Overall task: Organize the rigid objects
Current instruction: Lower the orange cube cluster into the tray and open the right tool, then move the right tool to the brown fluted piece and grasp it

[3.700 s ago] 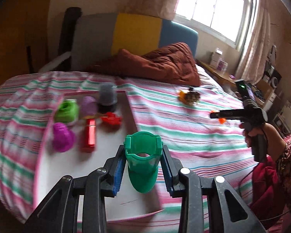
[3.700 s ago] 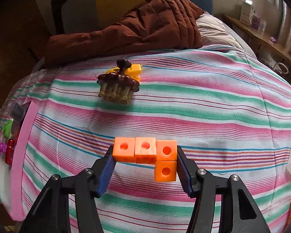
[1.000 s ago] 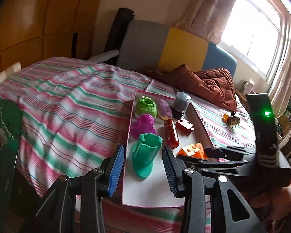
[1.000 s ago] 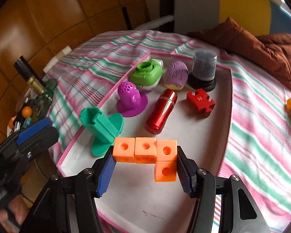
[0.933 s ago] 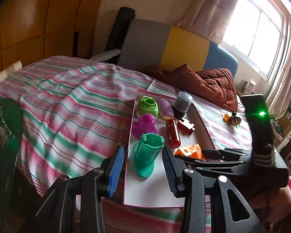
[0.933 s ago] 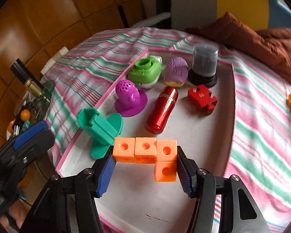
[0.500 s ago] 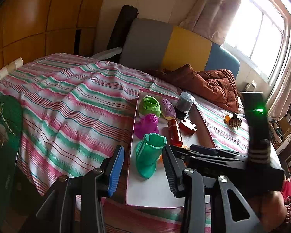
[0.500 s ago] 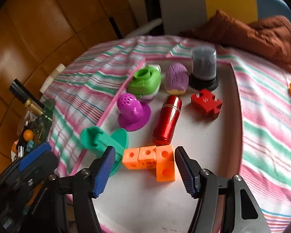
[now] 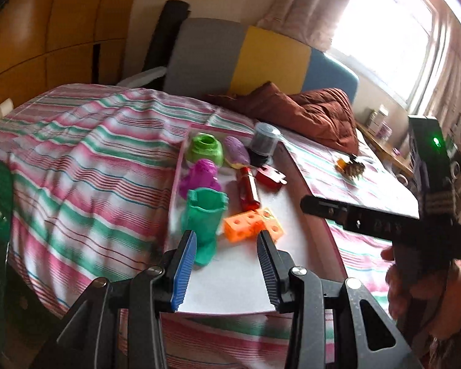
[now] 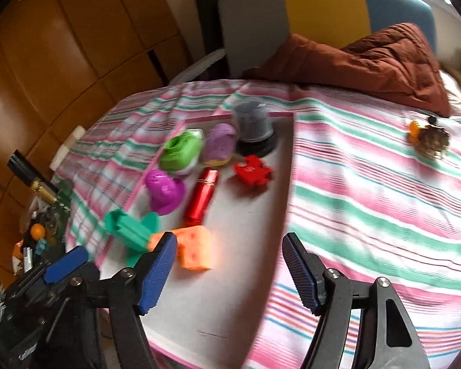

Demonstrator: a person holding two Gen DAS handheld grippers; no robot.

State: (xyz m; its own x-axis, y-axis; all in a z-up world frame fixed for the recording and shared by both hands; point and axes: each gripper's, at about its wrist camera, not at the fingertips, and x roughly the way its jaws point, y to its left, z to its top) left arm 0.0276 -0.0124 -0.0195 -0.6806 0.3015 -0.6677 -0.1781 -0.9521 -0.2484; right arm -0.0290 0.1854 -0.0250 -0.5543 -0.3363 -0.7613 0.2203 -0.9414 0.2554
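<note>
A white, pink-rimmed tray lies on the striped bed. On it lie the orange cube block and, beside it, the teal holder. My left gripper is open and empty, just short of both. My right gripper is open and empty, pulled back to the right of the orange block. It shows in the left wrist view at the right.
Further back on the tray are a red tube, red puzzle piece, purple, lime and lilac toys and a grey jar. A brown brush with an orange piece lies on the bed. A brown quilt is behind.
My right gripper opened, let the orange block down on the tray and drew back to the right. My left gripper, open, stayed near the teal holder it released earlier.
</note>
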